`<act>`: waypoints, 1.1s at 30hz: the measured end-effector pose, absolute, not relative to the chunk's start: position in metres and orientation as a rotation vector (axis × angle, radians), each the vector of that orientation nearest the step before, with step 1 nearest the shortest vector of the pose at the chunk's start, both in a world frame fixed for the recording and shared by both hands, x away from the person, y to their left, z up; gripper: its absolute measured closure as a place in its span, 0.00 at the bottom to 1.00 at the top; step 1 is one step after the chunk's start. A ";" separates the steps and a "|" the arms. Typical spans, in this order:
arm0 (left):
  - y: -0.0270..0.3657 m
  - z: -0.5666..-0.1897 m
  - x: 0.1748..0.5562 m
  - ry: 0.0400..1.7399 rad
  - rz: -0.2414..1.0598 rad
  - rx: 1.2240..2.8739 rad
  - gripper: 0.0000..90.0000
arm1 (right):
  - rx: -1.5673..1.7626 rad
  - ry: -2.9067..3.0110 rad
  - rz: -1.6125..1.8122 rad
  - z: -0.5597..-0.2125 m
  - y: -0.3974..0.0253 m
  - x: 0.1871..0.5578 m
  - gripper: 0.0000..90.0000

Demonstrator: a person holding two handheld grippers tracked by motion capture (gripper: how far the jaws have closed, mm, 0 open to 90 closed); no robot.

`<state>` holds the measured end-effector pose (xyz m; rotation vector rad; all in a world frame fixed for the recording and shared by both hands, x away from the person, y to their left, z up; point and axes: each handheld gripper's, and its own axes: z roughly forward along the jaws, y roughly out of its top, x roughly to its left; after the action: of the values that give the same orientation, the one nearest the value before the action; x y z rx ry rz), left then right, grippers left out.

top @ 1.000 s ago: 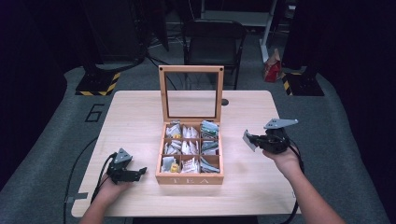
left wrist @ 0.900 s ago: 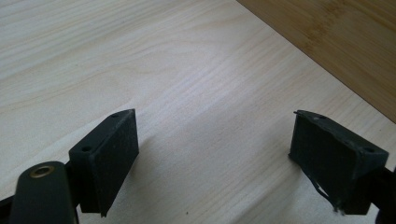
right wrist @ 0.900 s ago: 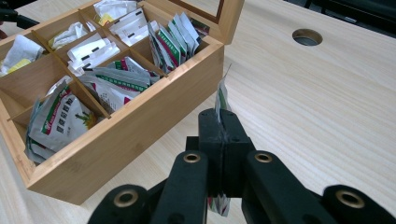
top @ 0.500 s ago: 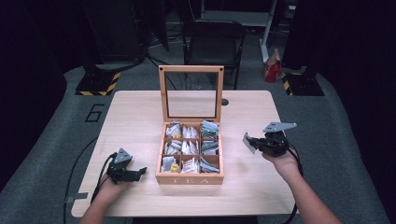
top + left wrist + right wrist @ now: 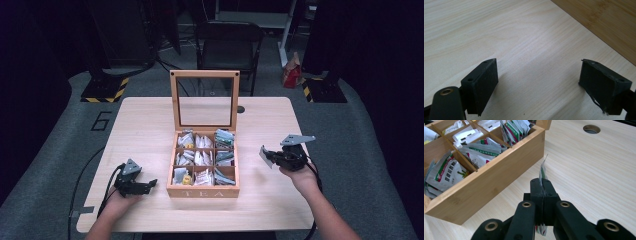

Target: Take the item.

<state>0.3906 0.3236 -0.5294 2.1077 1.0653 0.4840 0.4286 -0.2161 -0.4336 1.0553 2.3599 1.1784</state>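
Left gripper rests on the table near its front edge, left of the tea box; jaws spread wide with nothing between them. Right gripper, held above the table right of the box, is clamped on a tea sachet: thin, white with green print, seen edge-on. The box is bamboo, nine compartments filled with sachets, glass lid standing upright. Beyond the table: a chair.

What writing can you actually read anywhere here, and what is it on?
"TEA": front wall of the wooden box.
"6": painted on the grey floor left of the table.
Tea packets in the box: printed characters, too blurred to read.
Packet clamped in the right gripper: seen edge-on, print unreadable.
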 end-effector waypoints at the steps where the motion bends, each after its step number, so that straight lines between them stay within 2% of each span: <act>1: 0.324 -0.529 0.391 1.065 0.484 2.108 0.17 | 1.057 2.363 1.178 -0.435 -0.216 0.428 0.99; 33: 0.324 -0.529 0.391 1.065 0.485 2.107 0.17 | 1.088 2.367 1.116 -0.469 -0.215 0.424 0.99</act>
<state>0.3906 0.3236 -0.5294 2.1074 1.0655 0.4845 0.4244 -0.2154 -0.4690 1.0878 2.3671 1.1159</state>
